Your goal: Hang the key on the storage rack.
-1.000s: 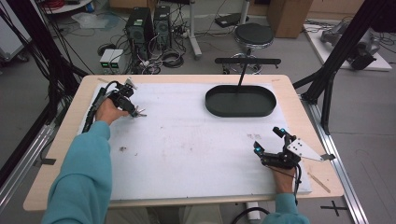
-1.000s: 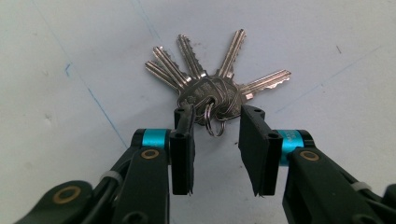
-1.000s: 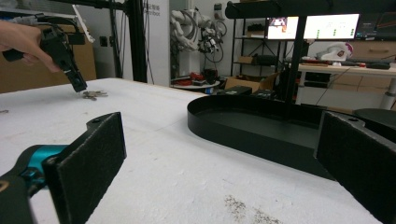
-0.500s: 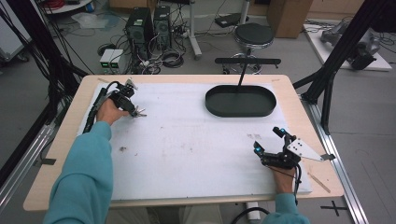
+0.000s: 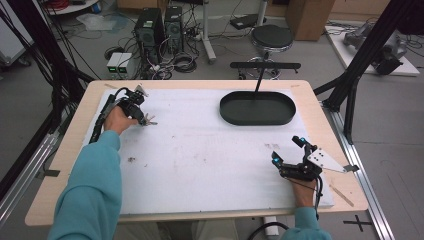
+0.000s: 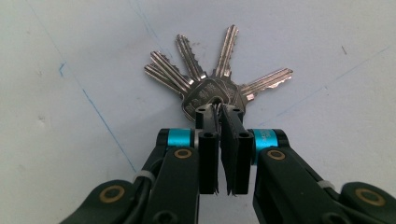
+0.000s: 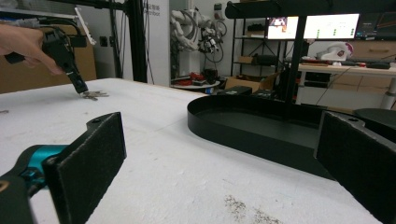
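A bunch of several silver keys [image 6: 215, 79] lies fanned out on the white table cover at the far left [image 5: 149, 120]. My left gripper [image 6: 218, 112] points down at it. Its jaws have just been closing and now pinch the key ring where the key heads meet. The left gripper [image 5: 141, 117] is held by a hand in a teal sleeve, and the right gripper view shows it [image 7: 80, 88] far off over the keys [image 7: 95, 95]. My right gripper [image 5: 287, 150] rests near the front right, jaws wide open [image 7: 219, 144] with nothing between them.
A black oval tray [image 5: 257, 121] sits at the back right, its wall [image 7: 224, 133] just ahead of the right gripper. The white cover [image 5: 200, 160] has small dark smudges in the middle. Black frame posts stand at both table sides.
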{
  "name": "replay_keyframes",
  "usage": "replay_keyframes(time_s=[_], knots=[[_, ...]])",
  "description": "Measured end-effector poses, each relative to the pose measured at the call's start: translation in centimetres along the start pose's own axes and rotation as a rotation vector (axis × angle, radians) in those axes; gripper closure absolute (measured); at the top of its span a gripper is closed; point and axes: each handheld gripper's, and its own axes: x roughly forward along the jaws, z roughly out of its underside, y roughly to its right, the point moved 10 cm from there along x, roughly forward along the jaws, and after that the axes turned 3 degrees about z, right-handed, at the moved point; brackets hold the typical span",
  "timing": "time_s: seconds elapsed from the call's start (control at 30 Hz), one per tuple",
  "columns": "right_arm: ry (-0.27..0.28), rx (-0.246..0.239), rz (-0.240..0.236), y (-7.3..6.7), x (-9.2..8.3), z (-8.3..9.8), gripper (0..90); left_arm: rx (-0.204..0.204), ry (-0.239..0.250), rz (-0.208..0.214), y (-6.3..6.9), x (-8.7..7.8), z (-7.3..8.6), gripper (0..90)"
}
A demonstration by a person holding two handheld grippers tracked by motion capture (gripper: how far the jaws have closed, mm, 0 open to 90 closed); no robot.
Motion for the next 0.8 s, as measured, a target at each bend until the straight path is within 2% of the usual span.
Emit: replay_keyframes(time_s=[0.27,0.53,0.63,0.8], knots=[[-0.003,0.005,-0.001,0.0,0.0,0.0,1.3,-0.003,0.001,-0.002,0.1,0.0,0.0,88.0],[-0.003,0.004,-0.001,0.0,0.0,0.0,1.3,0.031,0.027,-0.001,0.2,-0.5,-0.2,88.4],[-0.002,0.003,-0.001,0.0,0.0,0.0,1.3,0.036,0.077,0.03,0.5,-1.3,-0.7,88.4],[-0.002,0.003,-0.002,0.0,0.0,0.0,1.3,0.06,0.203,0.113,1.7,-3.8,-1.7,88.4]])
